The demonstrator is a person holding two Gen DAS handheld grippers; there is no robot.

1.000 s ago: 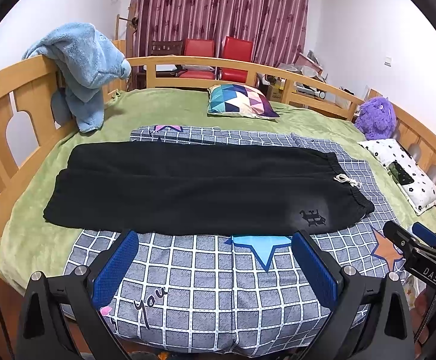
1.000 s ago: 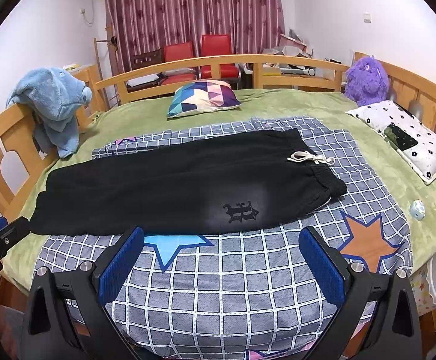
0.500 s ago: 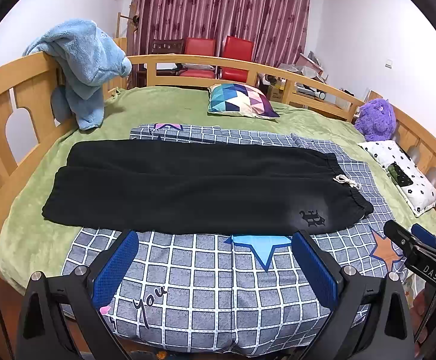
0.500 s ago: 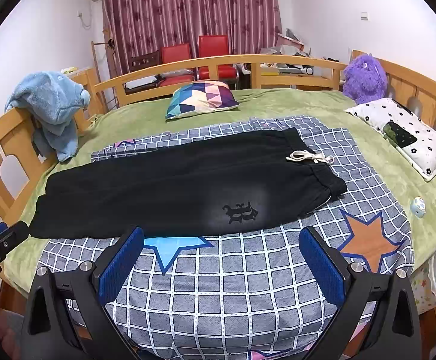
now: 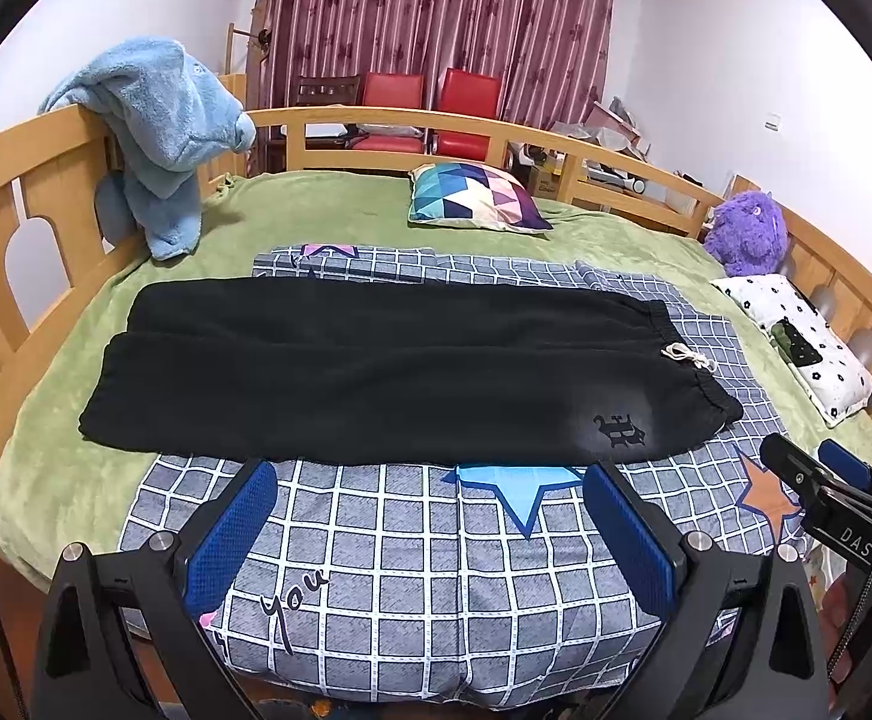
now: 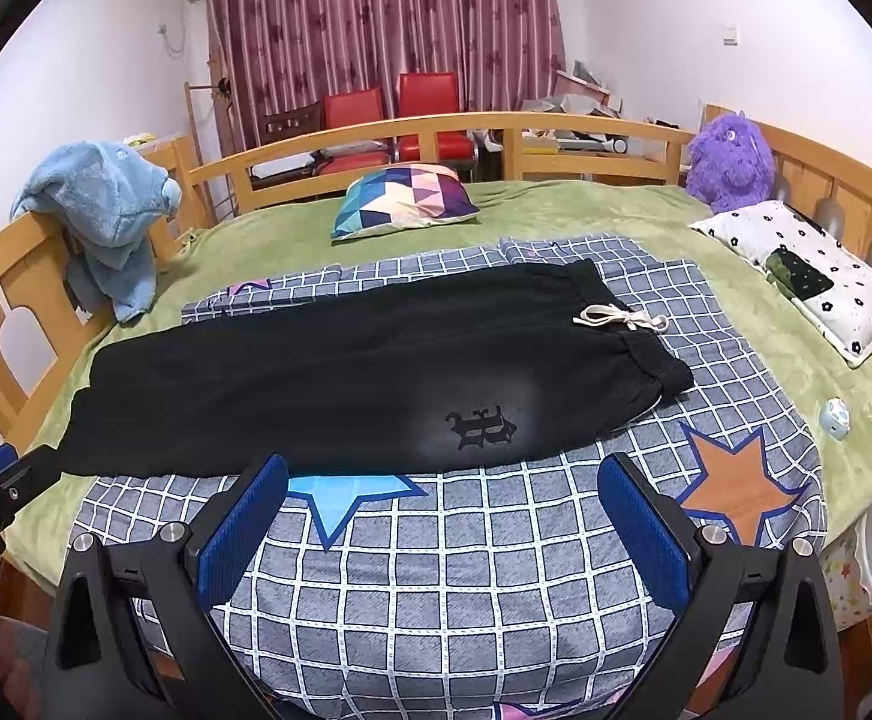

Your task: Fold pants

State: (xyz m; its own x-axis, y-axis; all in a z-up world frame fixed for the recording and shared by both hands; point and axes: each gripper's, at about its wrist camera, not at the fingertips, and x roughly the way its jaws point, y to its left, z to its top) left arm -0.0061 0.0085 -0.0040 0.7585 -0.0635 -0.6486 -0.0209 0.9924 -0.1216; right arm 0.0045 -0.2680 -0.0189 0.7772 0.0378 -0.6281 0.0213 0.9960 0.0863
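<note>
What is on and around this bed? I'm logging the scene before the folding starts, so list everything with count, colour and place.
pants: 1, black, flat across the quilt, waistband at right
drawstring: 1, white, at the waistband
quilt: 1, grey checked with stars, on the sheet
sheet: 1, green, covering the bed
cushion: 1, multicoloured triangles, far side
pillow: 1, white with black flowers, right edge
plush toy: 1, purple, far right corner
towel: 1, light blue, over the left rail
chairs: 2, red, behind the bed
curtain: 1, maroon, back wall
left gripper: blue pads, open
right gripper: blue pads, open
</note>
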